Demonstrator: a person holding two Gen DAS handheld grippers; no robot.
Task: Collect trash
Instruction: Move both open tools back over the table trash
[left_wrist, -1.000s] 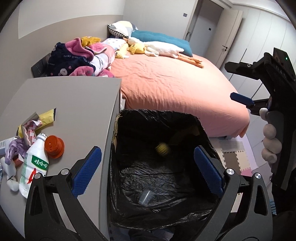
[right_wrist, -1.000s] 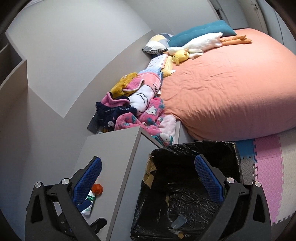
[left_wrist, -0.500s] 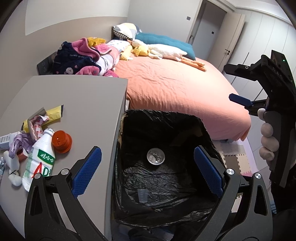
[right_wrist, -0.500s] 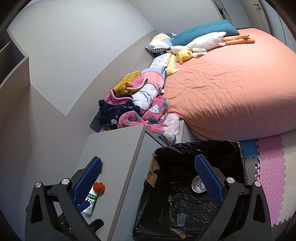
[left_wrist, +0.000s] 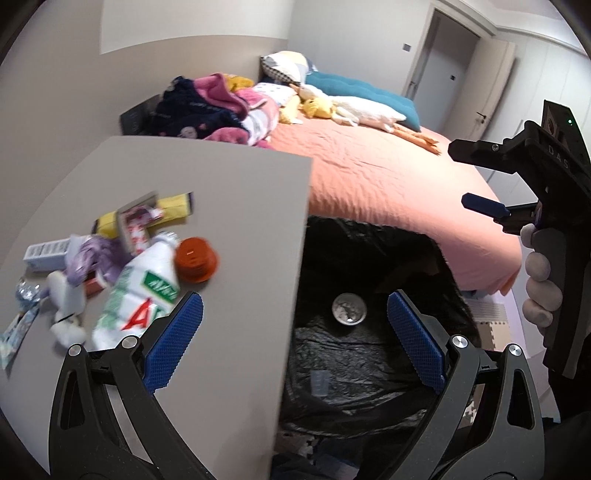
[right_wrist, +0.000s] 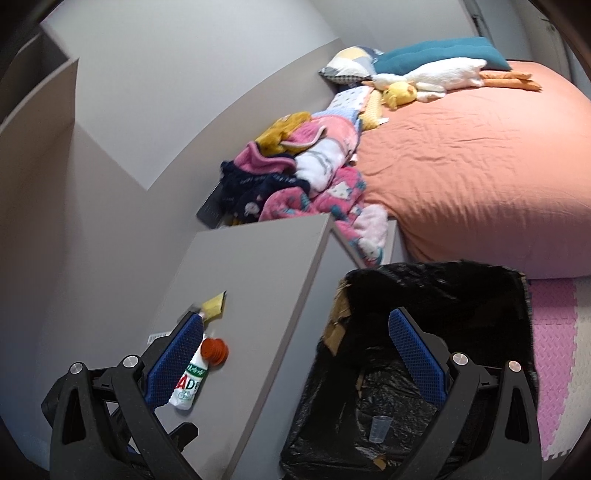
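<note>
A black-lined trash bin (left_wrist: 373, 258) stands beside the grey table (left_wrist: 229, 206); it holds a round foil lid (left_wrist: 349, 309) and a small clear cup (left_wrist: 320, 384). On the table lie a white bottle (left_wrist: 136, 295), an orange cap (left_wrist: 194, 260), a yellow wrapper (left_wrist: 173, 206) and several other scraps. My left gripper (left_wrist: 295, 339) is open and empty, straddling the table edge and bin. My right gripper (right_wrist: 295, 354) is open and empty above the bin (right_wrist: 436, 295); it also shows in the left wrist view (left_wrist: 517, 173). The bottle (right_wrist: 192, 376) and cap (right_wrist: 215, 350) show there too.
A bed with an orange sheet (left_wrist: 388, 177) lies behind the bin, with piled clothes (left_wrist: 218, 107), pillows and a plush duck (right_wrist: 424, 83). Pink and white foam floor mats (right_wrist: 554, 350) lie right of the bin. A door (left_wrist: 450, 62) is at the back.
The left gripper has swung left toward the table, so the trash pile appears nearer. The right gripper has moved closer to the table. Both stay open and empty.
</note>
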